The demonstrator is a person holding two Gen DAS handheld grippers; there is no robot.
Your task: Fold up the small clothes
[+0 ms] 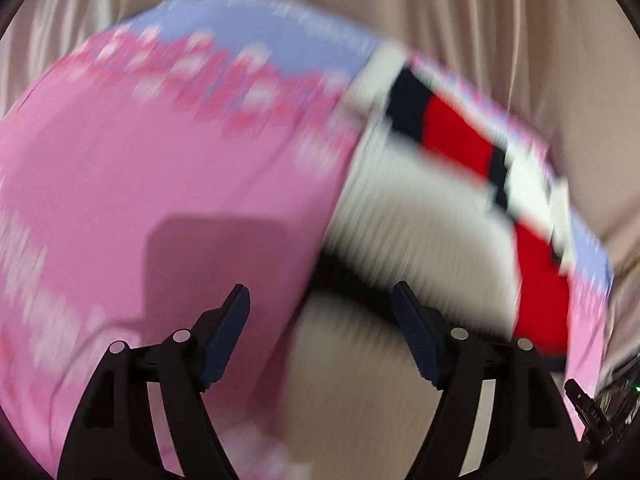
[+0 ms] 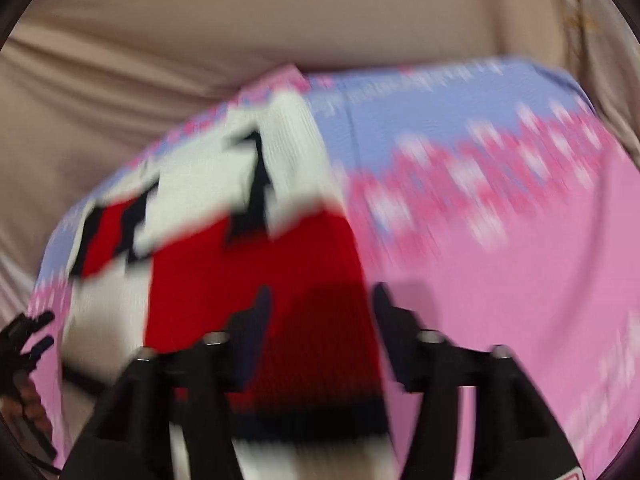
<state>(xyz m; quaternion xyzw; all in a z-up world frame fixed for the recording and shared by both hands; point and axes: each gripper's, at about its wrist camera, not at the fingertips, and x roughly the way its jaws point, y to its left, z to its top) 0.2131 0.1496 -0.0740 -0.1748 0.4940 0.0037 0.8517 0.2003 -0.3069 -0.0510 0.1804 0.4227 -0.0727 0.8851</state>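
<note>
A small knitted garment (image 1: 424,208) in white, red and black lies on a pink and lilac cloth (image 1: 160,160). Both views are blurred by motion. My left gripper (image 1: 322,306) is open, its fingers spread just above the garment's white edge with nothing between them. In the right wrist view the same garment (image 2: 248,264) shows its red panel, and my right gripper (image 2: 322,304) is open over that red part, close to where it meets the pink cloth (image 2: 500,280). Neither gripper holds any fabric.
Beige sheeting (image 1: 440,4) covers the surface around the pink cloth, and it shows again as wrinkled beige sheeting (image 2: 200,20). The other gripper's black tip (image 2: 28,340) pokes in at the left edge of the right view. A dark device (image 1: 592,412) sits at the lower right.
</note>
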